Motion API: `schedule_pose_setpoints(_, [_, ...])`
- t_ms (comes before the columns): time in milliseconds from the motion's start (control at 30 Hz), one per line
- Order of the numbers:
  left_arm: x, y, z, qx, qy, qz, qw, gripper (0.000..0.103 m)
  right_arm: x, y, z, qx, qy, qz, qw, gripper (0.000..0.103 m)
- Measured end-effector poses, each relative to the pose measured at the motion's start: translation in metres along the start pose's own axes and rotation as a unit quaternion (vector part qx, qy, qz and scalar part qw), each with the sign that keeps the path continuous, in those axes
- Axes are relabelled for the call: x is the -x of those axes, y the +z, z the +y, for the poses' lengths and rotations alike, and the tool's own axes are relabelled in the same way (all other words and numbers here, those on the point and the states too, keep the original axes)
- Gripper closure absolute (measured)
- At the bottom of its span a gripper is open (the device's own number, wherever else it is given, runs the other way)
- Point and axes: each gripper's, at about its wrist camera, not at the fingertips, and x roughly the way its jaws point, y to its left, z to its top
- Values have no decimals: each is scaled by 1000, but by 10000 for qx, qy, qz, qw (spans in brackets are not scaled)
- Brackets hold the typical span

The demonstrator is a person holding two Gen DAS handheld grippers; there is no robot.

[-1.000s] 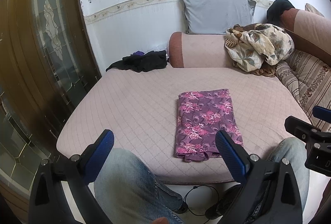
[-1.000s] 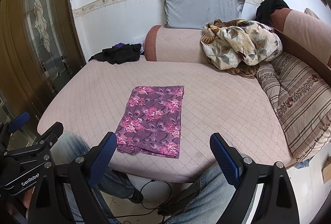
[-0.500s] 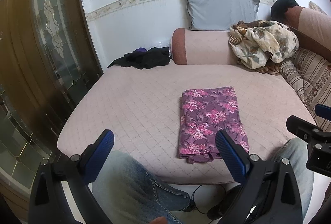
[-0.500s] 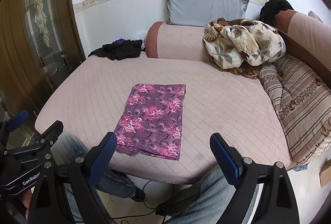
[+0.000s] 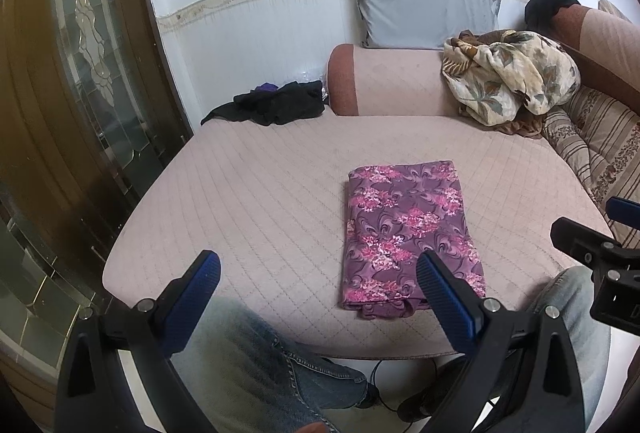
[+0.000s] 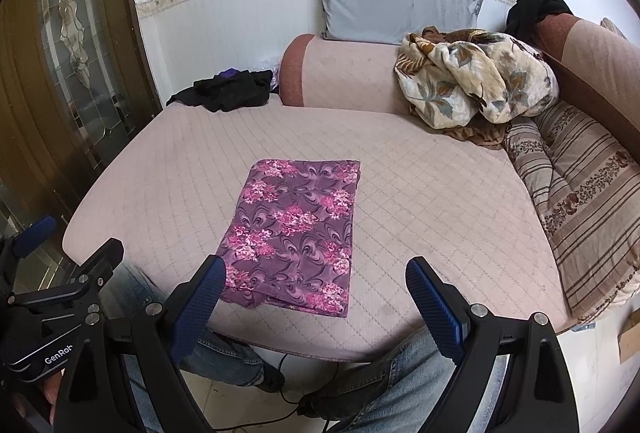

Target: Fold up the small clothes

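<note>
A purple floral cloth [image 5: 406,229] lies folded into a long rectangle on the pink quilted bed [image 5: 260,209], near its front edge. It also shows in the right wrist view [image 6: 298,229]. My left gripper [image 5: 318,273] is open and empty, held above the front edge of the bed, left of the cloth's near end. My right gripper [image 6: 316,279] is open and empty, held just before the cloth's near end. Neither gripper touches the cloth.
A heap of black clothes [image 5: 276,103] lies at the bed's far left corner. A pink bolster [image 5: 392,81], a grey pillow [image 5: 424,13] and a crumpled floral blanket [image 5: 512,81] stand at the back. A striped cushion [image 6: 588,201] lies at the right. A glass door [image 5: 84,73] is at the left. The person's jeans-clad knees [image 5: 256,357] are below.
Both grippers have moved slightly forward and up, so the bed and cloth sit lower in view. The cloth has not moved. Both grippers stay open.
</note>
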Motion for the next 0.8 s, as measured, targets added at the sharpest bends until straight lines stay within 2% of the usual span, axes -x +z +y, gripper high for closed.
schedule_pose_setpoints(667, [-13,-2,-3,-4,-32,75,10000,5,-17,2,-1,-57,-9,112,9999,9])
schedule_pose_setpoints(800, [-45,6,-5,-44,-370,147,9992,5,-37,5,-5,-87,114,96,9999,6])
